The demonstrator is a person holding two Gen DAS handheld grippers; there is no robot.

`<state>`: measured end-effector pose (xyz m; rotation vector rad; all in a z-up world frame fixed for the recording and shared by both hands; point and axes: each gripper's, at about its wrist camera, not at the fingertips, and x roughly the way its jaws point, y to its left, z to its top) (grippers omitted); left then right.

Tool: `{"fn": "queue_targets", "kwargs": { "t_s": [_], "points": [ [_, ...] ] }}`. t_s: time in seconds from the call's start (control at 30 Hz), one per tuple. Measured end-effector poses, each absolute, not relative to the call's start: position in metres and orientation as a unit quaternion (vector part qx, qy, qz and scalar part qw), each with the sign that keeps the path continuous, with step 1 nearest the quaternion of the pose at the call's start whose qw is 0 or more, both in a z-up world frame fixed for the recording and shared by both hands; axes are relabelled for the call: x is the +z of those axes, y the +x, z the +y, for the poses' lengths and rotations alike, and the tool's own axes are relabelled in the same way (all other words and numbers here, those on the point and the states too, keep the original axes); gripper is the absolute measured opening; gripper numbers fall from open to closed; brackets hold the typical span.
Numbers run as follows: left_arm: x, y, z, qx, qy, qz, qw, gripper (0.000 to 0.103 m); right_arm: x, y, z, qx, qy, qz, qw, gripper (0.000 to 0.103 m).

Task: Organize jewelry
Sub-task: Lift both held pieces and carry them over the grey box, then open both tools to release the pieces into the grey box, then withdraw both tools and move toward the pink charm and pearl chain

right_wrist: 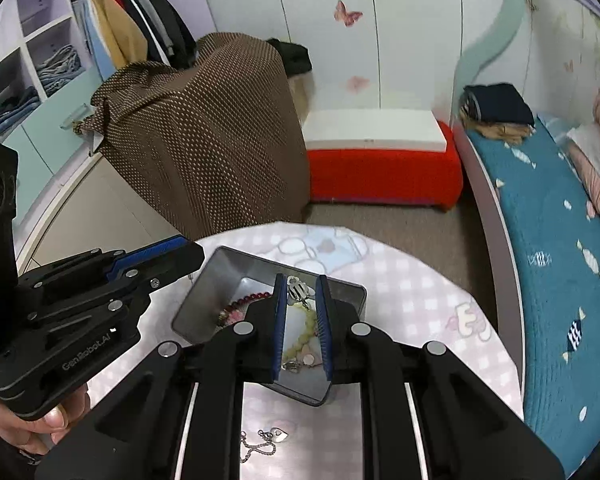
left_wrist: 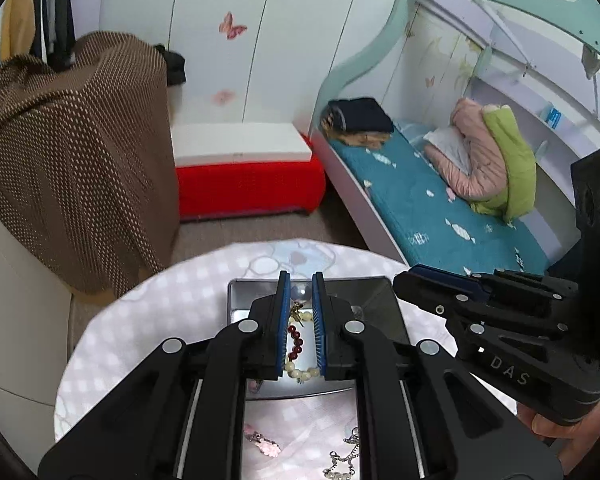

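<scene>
A shiny metal tin sits on the round table and holds bead bracelets: dark red beads and cream beads. My left gripper hovers over the tin with a silver pearl-like piece between its narrowly parted jaws. My right gripper is also over the tin, with a silver striped charm between its fingertips. A pink flower piece and a silver chain lie on the cloth in front of the tin. A heart pendant chain shows in the right wrist view.
The table has a pink-and-white checked cloth. Behind it stand a brown dotted covered object, a red and white box and a bed with a teal mattress at the right.
</scene>
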<state>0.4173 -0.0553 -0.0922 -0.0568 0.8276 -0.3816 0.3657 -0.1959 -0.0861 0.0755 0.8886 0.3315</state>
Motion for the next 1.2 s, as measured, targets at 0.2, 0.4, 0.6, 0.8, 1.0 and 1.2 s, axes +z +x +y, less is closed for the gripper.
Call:
{"fn": "queue_targets", "kwargs": {
  "t_s": [0.2, 0.4, 0.6, 0.8, 1.0, 1.2],
  "points": [
    [-0.105, 0.427, -0.056, -0.188, -0.027, 0.418, 0.888, 0.012, -0.094, 0.371, -0.196, 0.159, 0.039, 0.441, 0.883, 0.013],
    [-0.102, 0.427, -0.051, -0.174, -0.029, 0.414, 0.893, 0.069, -0.093, 0.374, -0.194, 0.159, 0.041, 0.444, 0.881, 0.015],
    [-0.093, 0.417, -0.039, -0.158, -0.035, 0.398, 0.903, 0.085, -0.094, 0.375, -0.196, 0.157, 0.05, 0.448, 0.878, 0.029],
    [-0.077, 0.396, -0.023, -0.138, -0.04, 0.37, 0.918, 0.093, -0.089, 0.371, -0.208, 0.131, 0.074, 0.43, 0.89, 0.096],
    [-0.057, 0.369, -0.009, -0.112, -0.037, 0.338, 0.934, 0.094, -0.077, 0.36, -0.214, 0.108, 0.078, 0.415, 0.9, 0.096],
    [-0.034, 0.337, 0.002, -0.089, -0.036, 0.295, 0.951, 0.095, -0.055, 0.336, -0.208, 0.108, 0.071, 0.382, 0.915, 0.096]
  ]
}}
